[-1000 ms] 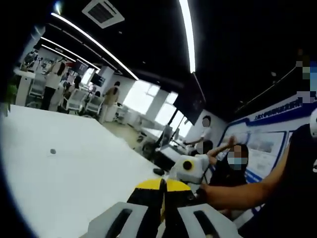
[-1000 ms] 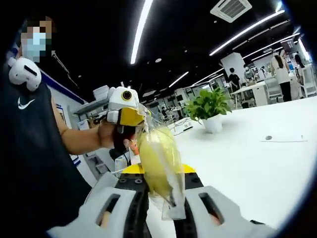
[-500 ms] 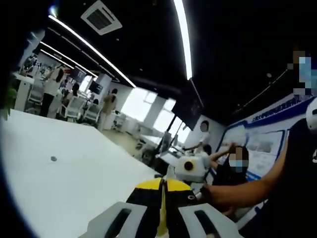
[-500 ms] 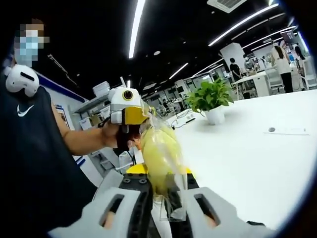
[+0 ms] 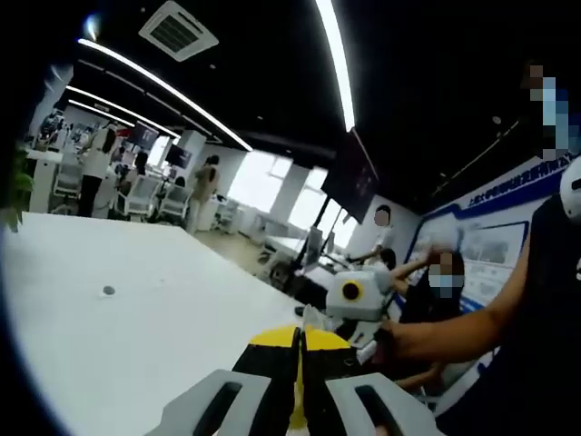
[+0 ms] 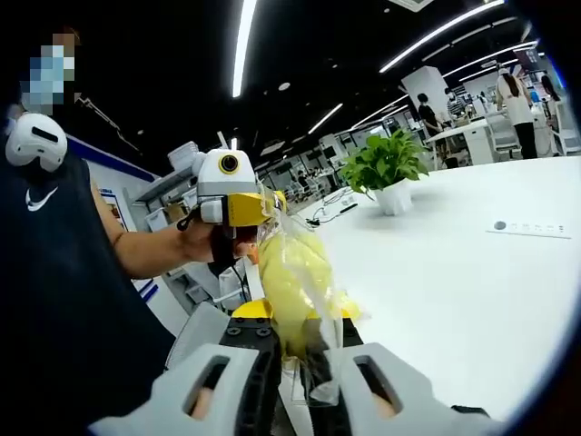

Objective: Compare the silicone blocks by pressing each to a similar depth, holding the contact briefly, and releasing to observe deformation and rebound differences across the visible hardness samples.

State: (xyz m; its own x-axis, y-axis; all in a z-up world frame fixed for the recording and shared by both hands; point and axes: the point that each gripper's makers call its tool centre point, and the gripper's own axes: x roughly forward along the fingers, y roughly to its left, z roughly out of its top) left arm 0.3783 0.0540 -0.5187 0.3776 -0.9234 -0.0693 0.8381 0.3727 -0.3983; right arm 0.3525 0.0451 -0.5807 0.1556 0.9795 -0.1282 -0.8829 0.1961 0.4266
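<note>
A clear plastic bag (image 6: pixel 295 277) with a yellow silicone block inside stands upright between the two grippers, above the table edge. My right gripper (image 6: pixel 295 343) is shut on the bag's lower end. In the right gripper view my left gripper (image 6: pixel 265 205), held in a hand, pinches the bag's top end. In the left gripper view my left gripper (image 5: pixel 300 343) has its jaws together, with a thin yellow and clear edge of the bag (image 5: pixel 298 411) between them. The right gripper (image 5: pixel 338 307) shows just beyond, with the person's forearm behind it.
A large white table (image 6: pixel 454 282) stretches out, seen as well in the left gripper view (image 5: pixel 118 345). A potted plant (image 6: pixel 386 173) and a small round dark fitting (image 6: pixel 499 225) are on it. Several people sit and stand in the office behind (image 5: pixel 440 291).
Both views have tilted slightly with the hands. The bag looks a little more bunched and sits lower between the right jaws. Both grippers keep their hold.
</note>
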